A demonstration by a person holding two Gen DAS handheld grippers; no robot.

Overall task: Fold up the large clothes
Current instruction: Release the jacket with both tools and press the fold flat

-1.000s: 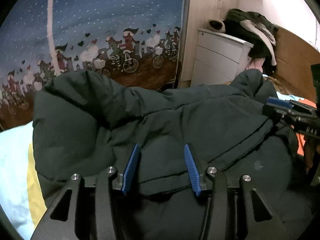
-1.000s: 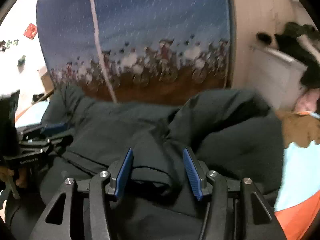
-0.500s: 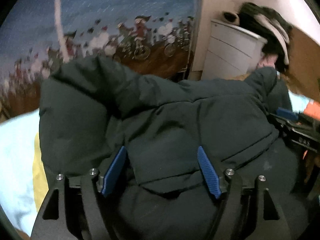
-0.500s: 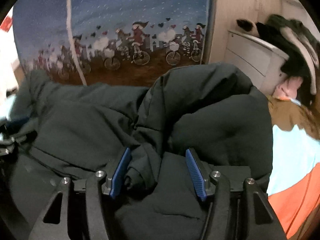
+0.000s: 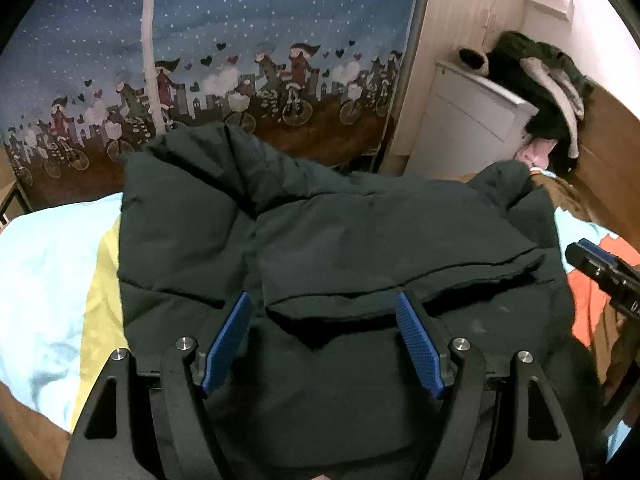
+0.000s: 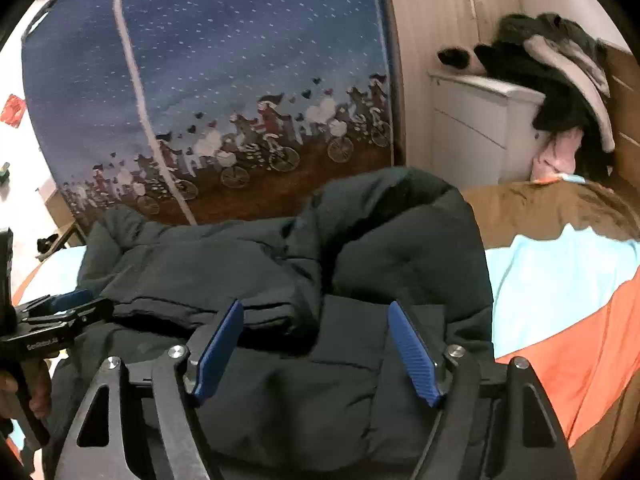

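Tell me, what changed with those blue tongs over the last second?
Both tongs, left and right, have just opened and let go of the jacket's folded edge, then drawn back slightly. The jacket stayed folded on the bed.

Blue cyclist-print hanging [image 5: 248,60] beside white drawers [image 5: 472,128], dim room

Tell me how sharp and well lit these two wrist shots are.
Left wrist view: sharp but dim, the dark padded jacket nearly featureless, fisheye corners black. Right wrist view: equally sharp, the white wall at left blown out, the cyclist-print blue curtain bowed by the lens.
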